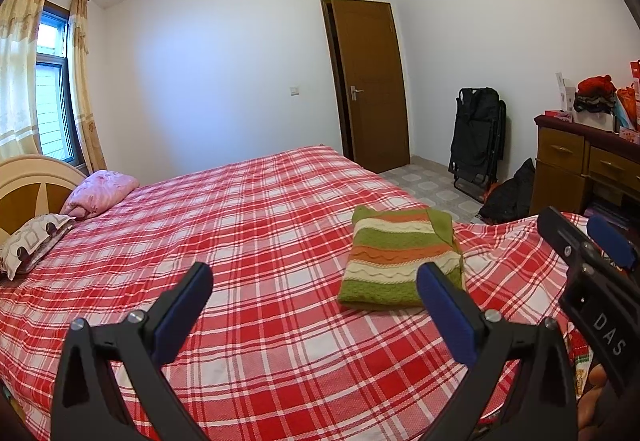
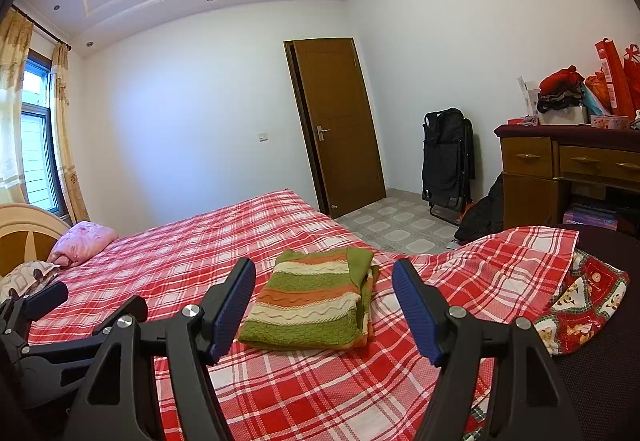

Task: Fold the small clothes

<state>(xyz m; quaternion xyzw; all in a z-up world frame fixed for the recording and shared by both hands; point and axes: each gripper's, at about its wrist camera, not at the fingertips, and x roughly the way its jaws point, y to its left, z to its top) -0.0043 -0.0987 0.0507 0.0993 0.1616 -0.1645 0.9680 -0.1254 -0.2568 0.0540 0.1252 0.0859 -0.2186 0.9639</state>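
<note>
On bed (image 2: 280,393), folded sweater (image 2: 314,307) lies flat on the red plaid sheet just ahead of right gripper (image 2: 324,307), in line with the gap between its spread blue pads but beyond the tips, not touched; left gripper (image 1: 314,299) hovers alongside, jaws also spread and empty, with the sweater ahead and to the right of its gap, partly behind its right pad. Sweater is a knit in green, orange and cream stripes with wavy lines, folded into a neat rectangle, edges stacked on its right side, near the bed's right edge.
</note>
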